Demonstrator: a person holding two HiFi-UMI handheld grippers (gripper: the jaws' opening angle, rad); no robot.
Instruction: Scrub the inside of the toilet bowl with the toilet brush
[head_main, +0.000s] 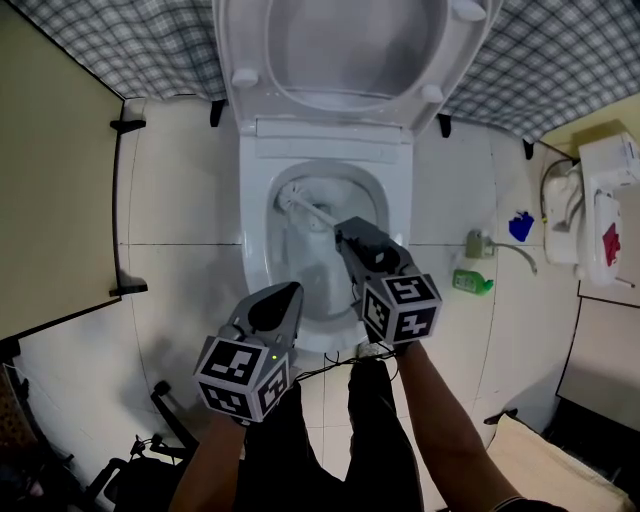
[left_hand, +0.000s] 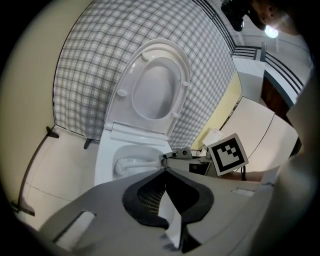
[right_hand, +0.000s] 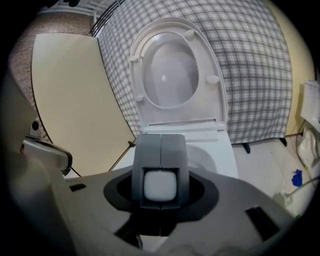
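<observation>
The white toilet (head_main: 252, 255) stands with seat and lid (head_main: 245, 45) raised. A white toilet brush (head_main: 305, 210) reaches into the bowl, its head (head_main: 286, 194) against the back left wall. My right gripper (head_main: 342, 232) hangs over the bowl's right side, shut on the brush handle. In the right gripper view the handle's white end (right_hand: 160, 185) sits between the closed jaws of that gripper (right_hand: 160, 140). My left gripper (head_main: 291, 291) hovers above the front rim with its jaws together and nothing in them. From the left gripper view (left_hand: 165, 172) the brush head (left_hand: 122, 165) shows in the bowl.
A beige partition (head_main: 50, 180) stands at the left, a checked wall (head_main: 560, 60) behind. On the floor at the right are a green bottle (head_main: 472, 283), a blue object (head_main: 521, 226) and a white unit (head_main: 595, 215). Cables (head_main: 150, 450) lie at lower left. The person's dark trousers (head_main: 375, 440) are below.
</observation>
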